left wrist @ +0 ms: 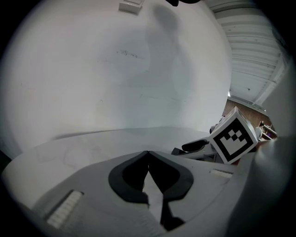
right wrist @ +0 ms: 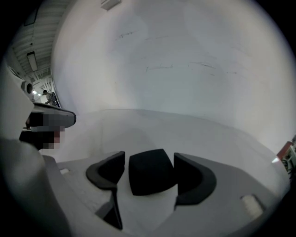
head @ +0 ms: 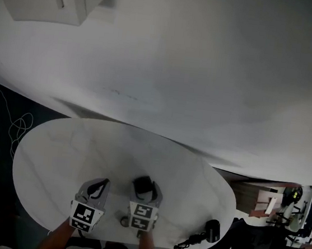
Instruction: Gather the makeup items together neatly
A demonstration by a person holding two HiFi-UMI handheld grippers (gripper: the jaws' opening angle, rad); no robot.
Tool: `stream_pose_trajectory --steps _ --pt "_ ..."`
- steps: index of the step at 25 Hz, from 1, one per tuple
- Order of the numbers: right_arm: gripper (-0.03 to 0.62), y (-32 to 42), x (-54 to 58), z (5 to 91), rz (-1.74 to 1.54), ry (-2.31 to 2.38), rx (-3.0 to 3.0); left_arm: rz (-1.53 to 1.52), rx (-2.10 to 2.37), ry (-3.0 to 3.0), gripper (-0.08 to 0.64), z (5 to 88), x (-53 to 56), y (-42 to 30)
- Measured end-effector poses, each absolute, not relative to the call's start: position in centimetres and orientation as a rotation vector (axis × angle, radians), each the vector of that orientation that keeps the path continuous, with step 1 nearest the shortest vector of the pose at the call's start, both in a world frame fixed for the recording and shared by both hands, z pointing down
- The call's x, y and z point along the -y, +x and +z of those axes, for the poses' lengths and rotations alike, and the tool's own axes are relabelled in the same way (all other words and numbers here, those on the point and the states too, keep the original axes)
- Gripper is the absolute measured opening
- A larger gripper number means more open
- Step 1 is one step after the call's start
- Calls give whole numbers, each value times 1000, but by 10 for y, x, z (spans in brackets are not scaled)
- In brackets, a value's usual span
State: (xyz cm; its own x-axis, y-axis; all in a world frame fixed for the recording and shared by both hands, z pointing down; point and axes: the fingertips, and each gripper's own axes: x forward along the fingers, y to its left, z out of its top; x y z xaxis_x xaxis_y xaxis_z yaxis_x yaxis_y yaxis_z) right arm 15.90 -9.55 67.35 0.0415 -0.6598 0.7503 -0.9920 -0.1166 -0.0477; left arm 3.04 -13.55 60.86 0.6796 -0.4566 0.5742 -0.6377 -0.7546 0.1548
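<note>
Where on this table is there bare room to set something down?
The far half of the white table is bare, from the jaws out to the wall-side rim, as is its left end. Crowded at the near edge: the left gripper, and the right gripper with a black block between its jaws.

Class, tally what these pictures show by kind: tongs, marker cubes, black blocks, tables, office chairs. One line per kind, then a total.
Tongs: 2, the left tongs and the right tongs
Marker cubes: 2
Black block: 1, between the right tongs
Table: 1
Office chair: 1
Total: 7
</note>
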Motion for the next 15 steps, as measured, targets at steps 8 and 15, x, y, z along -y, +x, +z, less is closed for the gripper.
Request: stream_pose_trajectory --steps 8,15 --pt "341 155 96 685 873 1780 1655 740 860 2537 11 618 139 26" --pt "341 156 97 686 847 1733 1651 737 850 2534 11 620 139 26"
